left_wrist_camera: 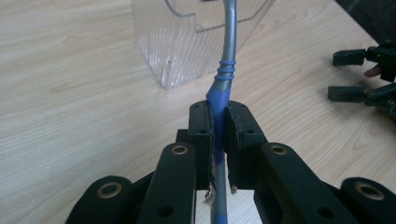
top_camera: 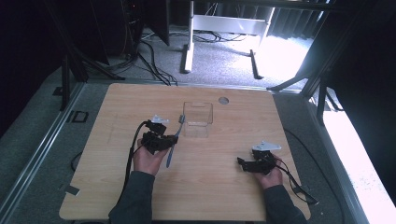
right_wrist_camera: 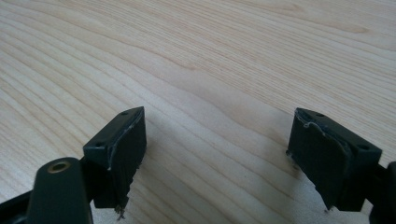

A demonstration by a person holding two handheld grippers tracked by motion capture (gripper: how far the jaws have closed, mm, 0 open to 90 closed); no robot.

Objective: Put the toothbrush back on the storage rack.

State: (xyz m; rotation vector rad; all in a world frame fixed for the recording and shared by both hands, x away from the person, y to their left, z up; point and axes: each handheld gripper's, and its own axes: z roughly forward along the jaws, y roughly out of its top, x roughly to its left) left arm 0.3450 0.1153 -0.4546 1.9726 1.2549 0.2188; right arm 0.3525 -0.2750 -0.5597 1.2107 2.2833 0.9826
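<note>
Pale wood worktop point(top_camera: 140, 196). Left hand-held gripper point(left_wrist_camera: 219, 128) clamped on toothbrush point(left_wrist_camera: 228, 56); right hand-held gripper point(right_wrist_camera: 217, 154) jaws apart, idle. Risk: brush head catches clear container point(left_wrist_camera: 177, 42) rim, pivots in grip, tips it.

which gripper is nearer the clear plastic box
Left. The left gripper, shut on the toothbrush, sits just beside the clear box; the right gripper rests farther off, jaws open.

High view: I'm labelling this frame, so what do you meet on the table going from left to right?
Left gripper → toothbrush clamped in it → clear plastic container → grey round spot in the tabletop → right gripper, jaws apart over bare wood.
</note>
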